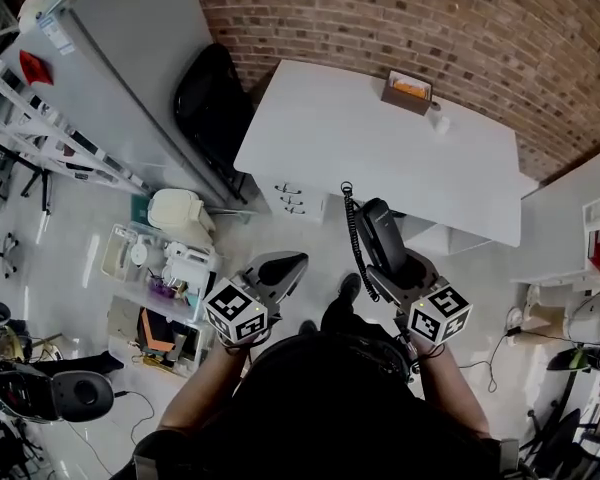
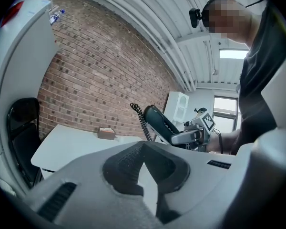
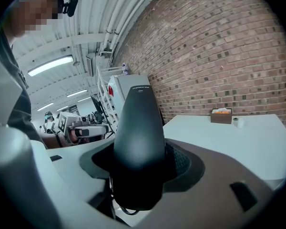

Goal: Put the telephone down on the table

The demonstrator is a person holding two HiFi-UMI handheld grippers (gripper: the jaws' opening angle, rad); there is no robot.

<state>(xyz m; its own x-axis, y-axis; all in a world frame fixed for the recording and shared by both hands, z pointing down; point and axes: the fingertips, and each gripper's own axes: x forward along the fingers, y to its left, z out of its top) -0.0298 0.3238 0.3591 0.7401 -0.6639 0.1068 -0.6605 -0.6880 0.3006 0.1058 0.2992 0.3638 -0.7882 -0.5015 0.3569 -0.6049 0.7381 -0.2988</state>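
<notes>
Telephone [image 1: 379, 234] — in right claw [image 1: 398, 271], before table [image 1: 370, 138]

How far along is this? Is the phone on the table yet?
Done: the telephone is clamped in the right claw. In hand: it is held in the air near the white table, not resting on it. Left: lower it onto the table and let go. The left claw is shut, empty.

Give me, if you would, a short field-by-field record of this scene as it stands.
held item: black telephone, coiled cord hanging from it
right gripper: jaws shut on the telephone
left gripper: jaws together at the tips, nothing between them
table: white, ahead, against the brick wall
on table: brown box, small white item
task state: telephone not yet on the table
</notes>
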